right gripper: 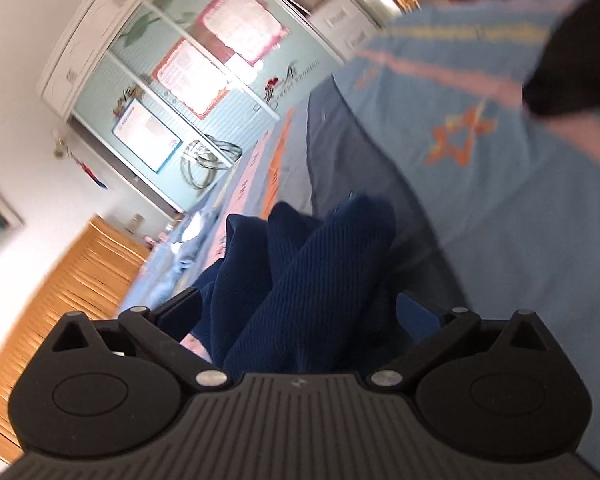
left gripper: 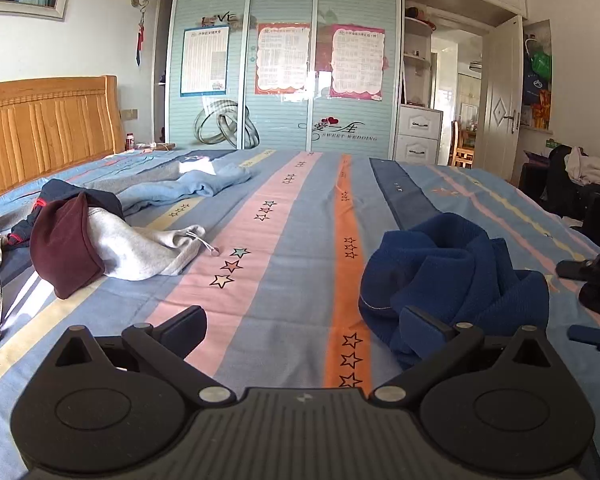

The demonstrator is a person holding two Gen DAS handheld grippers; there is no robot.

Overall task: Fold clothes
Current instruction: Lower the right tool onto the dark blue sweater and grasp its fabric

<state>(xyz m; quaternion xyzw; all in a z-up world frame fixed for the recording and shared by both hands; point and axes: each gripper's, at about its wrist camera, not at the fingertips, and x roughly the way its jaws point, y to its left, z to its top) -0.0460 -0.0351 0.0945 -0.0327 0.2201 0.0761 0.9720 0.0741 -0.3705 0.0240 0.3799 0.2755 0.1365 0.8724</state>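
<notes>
Navy knit garment crumpled on striped bedspread; left gripper spread wide, empty; right gripper open, straddling garment.

left gripper: black ribbed body, round side discs, silver pivot screws
right gripper: matched it, dark blue pads

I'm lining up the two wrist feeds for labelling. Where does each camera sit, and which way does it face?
Left wrist: on the left gripper, low and level over the bed, facing the wardrobe; its open fingers show.
Right wrist: on the right gripper, rolled sideways and blurred, close over the blue knit garment between its open fingers.
Shared: the garment, bed, wardrobe and headboard.
</notes>
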